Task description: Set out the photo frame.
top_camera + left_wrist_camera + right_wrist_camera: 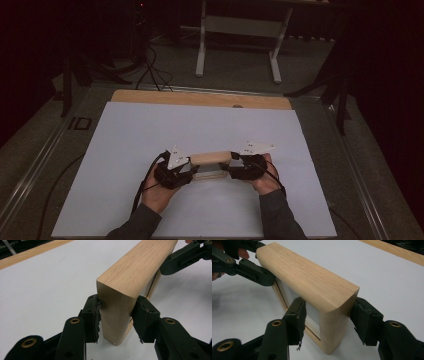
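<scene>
- Both claws pinch my wooden frame (211, 159) at its ends: left gripper (116, 315), right gripper (328, 312).
- Frame stands on edge on the white sheet (150, 135), long axis running left-right, near my side.
- Hands (159, 192) come in low, jaws pointing inward at each other.

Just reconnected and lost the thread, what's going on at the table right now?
A person holds a wooden frame upright on the white sheet, one end in each gripper. The left gripper clamps its end, pads pressed on both faces. The right gripper straddles the other end; its far pad touches the wood, but whether the near one does is unclear.
</scene>
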`<state>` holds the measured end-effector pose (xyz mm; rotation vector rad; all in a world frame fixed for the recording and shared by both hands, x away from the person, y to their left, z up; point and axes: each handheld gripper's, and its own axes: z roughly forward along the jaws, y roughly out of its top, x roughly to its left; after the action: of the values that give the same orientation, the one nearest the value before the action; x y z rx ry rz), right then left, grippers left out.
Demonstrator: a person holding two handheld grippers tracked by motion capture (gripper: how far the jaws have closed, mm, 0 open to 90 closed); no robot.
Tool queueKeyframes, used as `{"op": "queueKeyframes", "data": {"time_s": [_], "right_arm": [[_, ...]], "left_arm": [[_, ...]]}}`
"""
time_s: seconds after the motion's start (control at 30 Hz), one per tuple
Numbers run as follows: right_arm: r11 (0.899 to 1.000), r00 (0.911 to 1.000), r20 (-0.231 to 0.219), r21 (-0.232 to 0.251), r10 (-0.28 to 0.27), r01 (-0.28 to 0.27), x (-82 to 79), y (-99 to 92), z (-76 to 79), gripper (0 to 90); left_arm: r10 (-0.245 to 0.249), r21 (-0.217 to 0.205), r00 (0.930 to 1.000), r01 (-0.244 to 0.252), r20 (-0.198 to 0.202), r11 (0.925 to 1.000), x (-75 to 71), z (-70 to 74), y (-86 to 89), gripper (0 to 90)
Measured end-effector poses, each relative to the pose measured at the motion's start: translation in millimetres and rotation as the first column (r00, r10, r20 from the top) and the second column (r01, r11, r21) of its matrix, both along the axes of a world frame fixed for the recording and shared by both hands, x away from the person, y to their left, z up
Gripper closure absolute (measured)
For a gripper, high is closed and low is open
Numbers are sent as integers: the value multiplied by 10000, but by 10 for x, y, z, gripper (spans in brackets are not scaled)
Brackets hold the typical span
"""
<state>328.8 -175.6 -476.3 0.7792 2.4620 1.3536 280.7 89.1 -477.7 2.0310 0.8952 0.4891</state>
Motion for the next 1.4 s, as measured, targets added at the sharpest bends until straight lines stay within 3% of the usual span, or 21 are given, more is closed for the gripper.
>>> {"op": "queueKeyframes", "data": {"time_s": [0.73,1.4], "right_arm": [[9992,9979,510,-33,-402,405,-11,151,-3,489],[9957,9911,987,-143,-896,915,66,474,-18,496]], "left_arm": [[219,-40,9997,-219,54,9998,88,-2,118,572],[673,4,9968,-674,426,9977,229,-13,325,536]]}}
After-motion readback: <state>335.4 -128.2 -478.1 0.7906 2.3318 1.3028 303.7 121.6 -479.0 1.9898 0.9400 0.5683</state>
